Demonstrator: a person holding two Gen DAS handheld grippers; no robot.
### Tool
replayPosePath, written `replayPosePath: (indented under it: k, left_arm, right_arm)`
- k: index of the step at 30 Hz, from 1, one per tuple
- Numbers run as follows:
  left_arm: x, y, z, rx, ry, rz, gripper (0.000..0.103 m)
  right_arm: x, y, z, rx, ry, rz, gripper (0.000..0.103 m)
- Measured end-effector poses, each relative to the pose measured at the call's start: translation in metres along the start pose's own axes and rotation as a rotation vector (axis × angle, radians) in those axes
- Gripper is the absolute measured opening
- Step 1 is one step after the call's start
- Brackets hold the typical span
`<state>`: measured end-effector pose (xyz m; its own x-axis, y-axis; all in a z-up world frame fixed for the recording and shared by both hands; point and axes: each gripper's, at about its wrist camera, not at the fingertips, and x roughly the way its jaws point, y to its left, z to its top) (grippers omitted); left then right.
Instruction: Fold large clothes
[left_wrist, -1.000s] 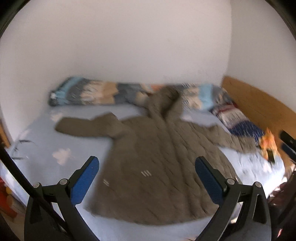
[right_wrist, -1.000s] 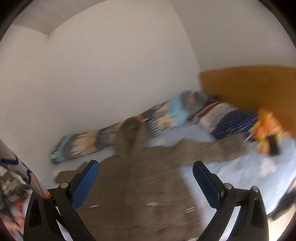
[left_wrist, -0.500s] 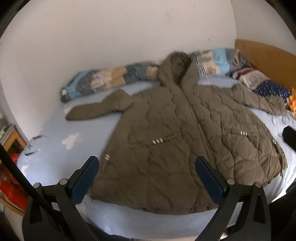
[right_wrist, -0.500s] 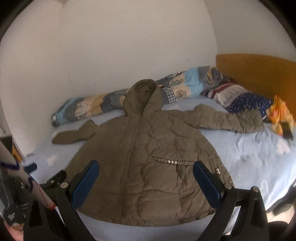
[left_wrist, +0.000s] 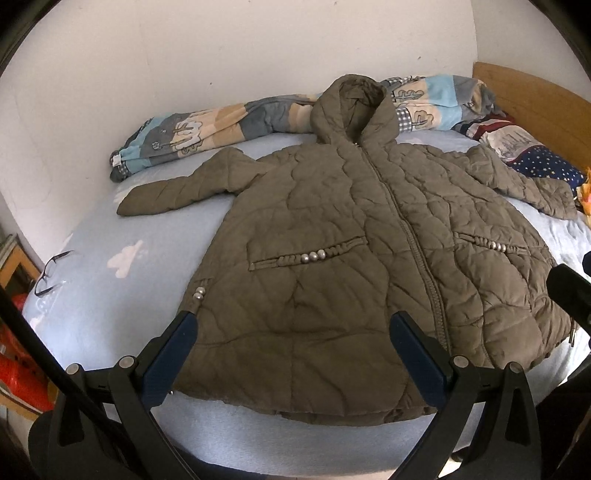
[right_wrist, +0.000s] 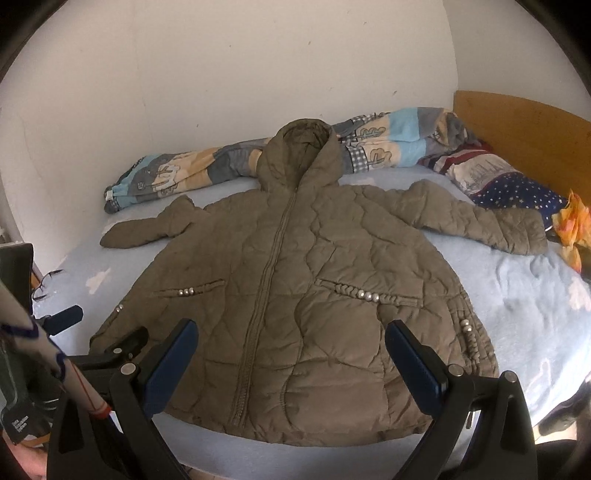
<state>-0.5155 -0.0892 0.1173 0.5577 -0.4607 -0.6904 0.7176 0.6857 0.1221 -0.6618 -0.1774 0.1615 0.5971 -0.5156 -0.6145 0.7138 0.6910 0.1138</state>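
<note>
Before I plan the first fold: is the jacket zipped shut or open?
Zipped shut: the olive hooded jacket lies spread flat on the bed, its zipper closed up to the hood.

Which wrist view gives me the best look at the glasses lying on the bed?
The left wrist view: the glasses lie unobstructed near the bed's left edge, frame and temples distinguishable. In the right wrist view, the glasses sit small at the far left edge, beside the left gripper, harder to make out.
</note>
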Motion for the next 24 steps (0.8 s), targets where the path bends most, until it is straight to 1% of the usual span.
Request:
replayPosePath:
  k: [6, 11, 24]
  left_arm:
    - [-0.003, -0.002, 0.003, 0.002, -0.014, 0.010, 0.103]
    - [-0.005, -0.001, 0.002, -0.001, -0.022, 0.008, 0.103]
    - [-0.015, 0.001, 0.008, -0.017, -0.048, 0.001, 0.103]
  right_arm:
    - [-0.003, 0.005, -0.003, -0.044, -0.018, -0.018, 0.102]
    - [-0.008, 0.006, -0.003, -0.072, -0.050, -0.045, 0.102]
    - [-0.018, 0.005, -0.001, -0.085, -0.080, -0.081, 0.102]
